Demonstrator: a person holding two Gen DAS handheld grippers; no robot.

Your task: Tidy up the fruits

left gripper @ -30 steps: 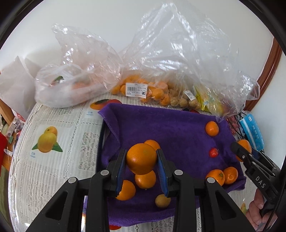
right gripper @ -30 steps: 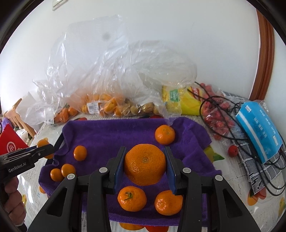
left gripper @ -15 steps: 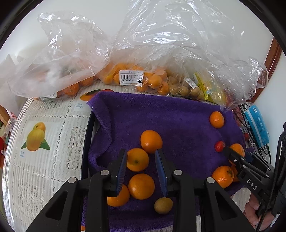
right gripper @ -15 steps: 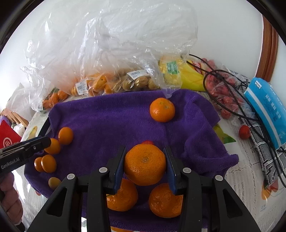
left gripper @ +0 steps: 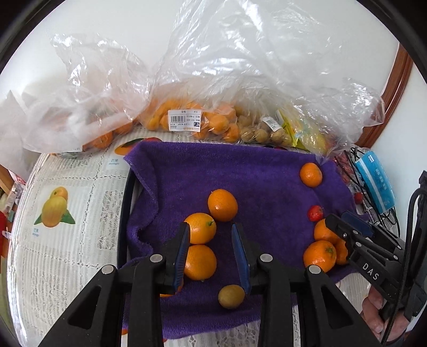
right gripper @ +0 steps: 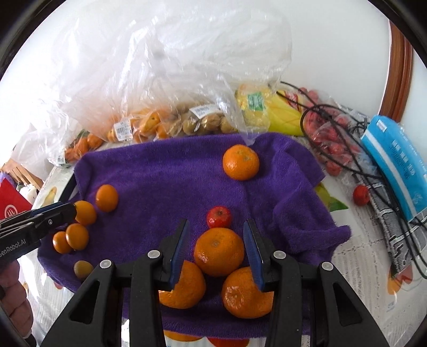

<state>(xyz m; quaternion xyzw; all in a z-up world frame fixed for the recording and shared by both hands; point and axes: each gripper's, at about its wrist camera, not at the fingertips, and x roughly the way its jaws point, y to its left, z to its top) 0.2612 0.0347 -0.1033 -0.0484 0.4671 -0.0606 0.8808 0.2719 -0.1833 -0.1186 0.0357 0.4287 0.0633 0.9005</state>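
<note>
Background: white wall [left gripper: 186, 24], table, wood trim.
You see a plain, evenly lit white wall behind the table [left gripper: 66, 240], which carries a lace-patterned white cover printed with fruit pictures. Curved brown wooden trim [right gripper: 397, 58] stands at the right.

Two close views along my tongs, tilted down at the tabletop.
My left camera looks from the left, my right from the right; both share the purple towel [left gripper: 267, 186] [right gripper: 160, 173].

Table w/ lace, fruit-print cloth [left gripper: 80, 186] carries a purple towel [left gripper: 253, 173] (over a dark tray), clear fruit bags [left gripper: 213, 117] at back, blue packet [right gripper: 395, 160], black cables [right gripper: 373, 173].
</note>
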